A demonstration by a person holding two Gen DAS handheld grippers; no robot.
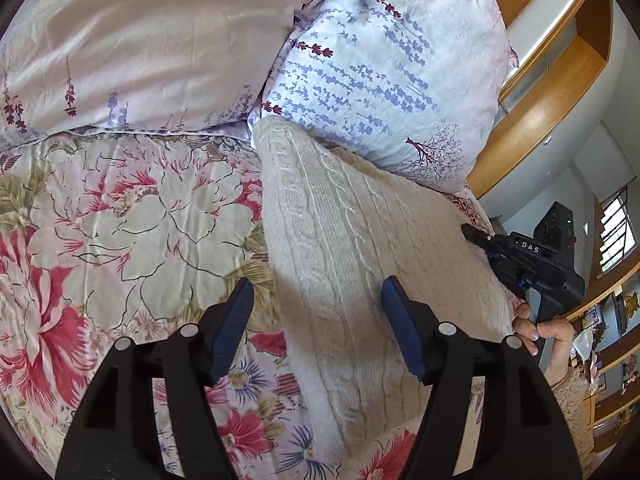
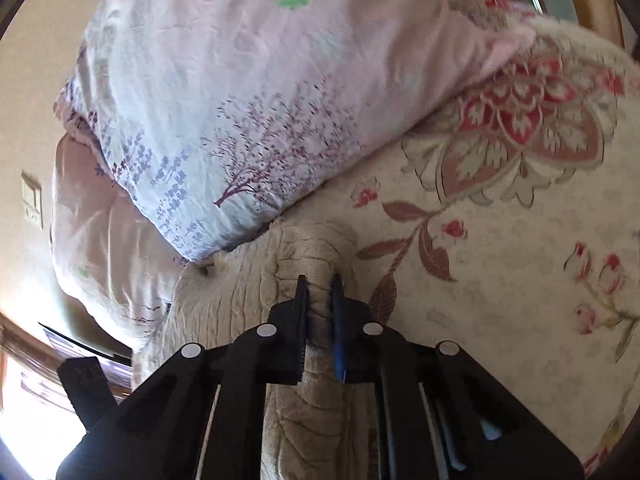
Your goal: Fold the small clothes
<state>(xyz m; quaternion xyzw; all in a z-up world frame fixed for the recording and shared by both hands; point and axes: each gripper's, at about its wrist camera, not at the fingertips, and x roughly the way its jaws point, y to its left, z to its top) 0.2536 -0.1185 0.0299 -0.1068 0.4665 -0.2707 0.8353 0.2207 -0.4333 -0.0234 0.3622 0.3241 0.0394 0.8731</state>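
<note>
My right gripper (image 2: 320, 280) pinches a fold of the cream sweater (image 1: 340, 240) between its jaws, ready to fold, while my left gripper (image 1: 318, 292) hovers open above it.

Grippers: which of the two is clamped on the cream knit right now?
The right gripper: its jaws pinch a fold of the cream knit. The left gripper hangs open above it, pads clear.

Left gripper (image 1: 318, 300): black angular frame, dark blue pads (image 1: 402, 330), silver round pins. Right gripper (image 2: 320, 286): the same build, white letters "DAS" printed on its body. Hand (image 1: 538, 330): a fuzzy beige sleeve is worn.
</note>
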